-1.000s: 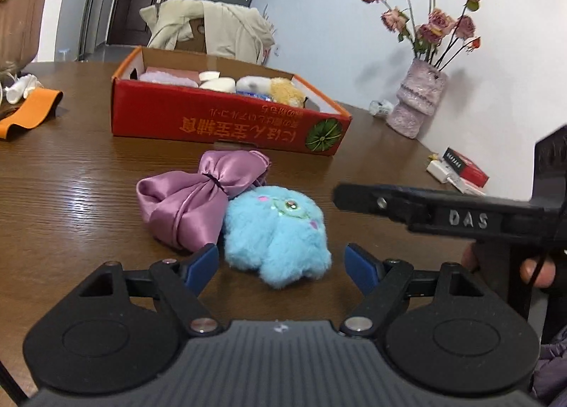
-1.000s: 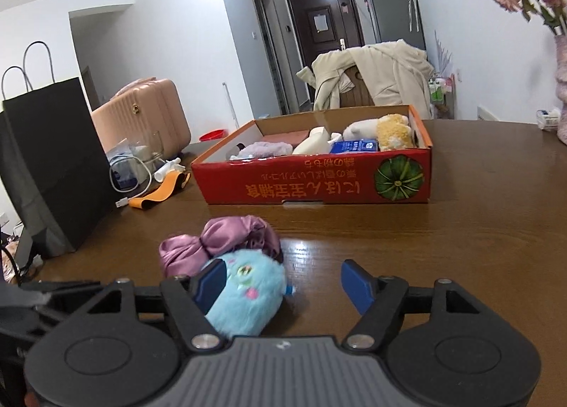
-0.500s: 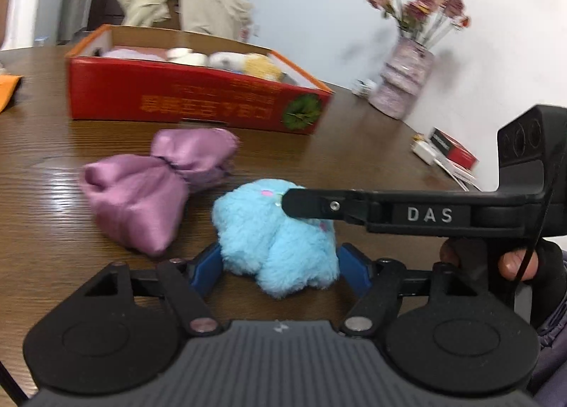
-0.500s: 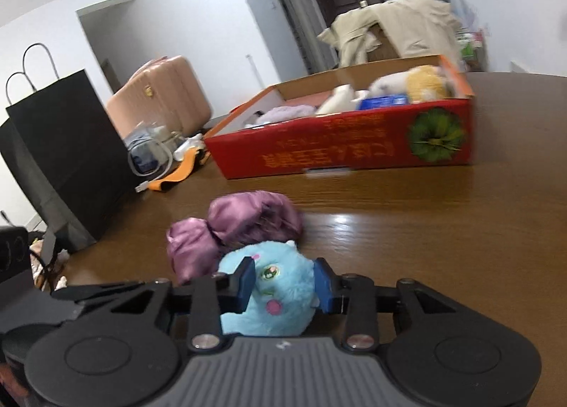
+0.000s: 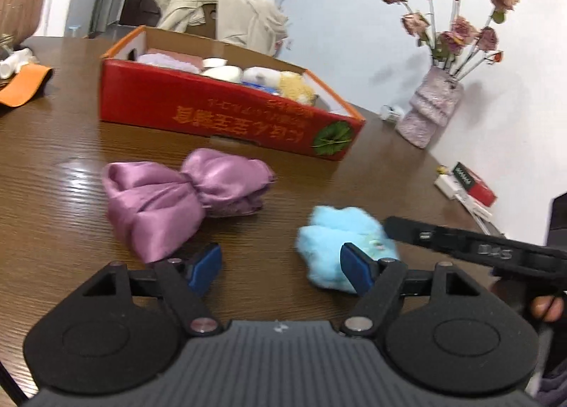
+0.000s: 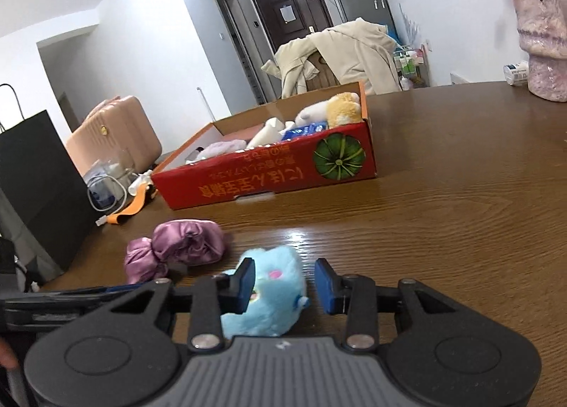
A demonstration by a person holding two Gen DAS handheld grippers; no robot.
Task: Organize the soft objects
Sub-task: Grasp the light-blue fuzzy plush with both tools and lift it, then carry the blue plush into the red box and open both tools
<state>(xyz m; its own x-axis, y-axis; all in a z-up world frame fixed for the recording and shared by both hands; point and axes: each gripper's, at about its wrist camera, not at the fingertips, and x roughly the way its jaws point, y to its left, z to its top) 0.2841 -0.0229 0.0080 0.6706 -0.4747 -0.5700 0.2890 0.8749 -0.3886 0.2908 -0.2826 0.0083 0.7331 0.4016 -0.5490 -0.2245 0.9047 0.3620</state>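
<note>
Indoors, brown wooden table (image 6: 460, 215), right hand-held gripper (image 6: 285, 281) clasping blue plush (image 6: 273, 286), left hand-held gripper (image 5: 280, 267) open.

black left gripper (image 5: 280, 267) body, blue pads (image 5: 205, 267), silver screws.

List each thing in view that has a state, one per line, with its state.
left gripper: open, holding nothing
right gripper: around the blue plush toy; grip unclear
blue plush toy: between the right gripper's fingers
purple satin pouch: lying on the table, ungripped
red cardboard box: open-topped, holding soft items
</note>
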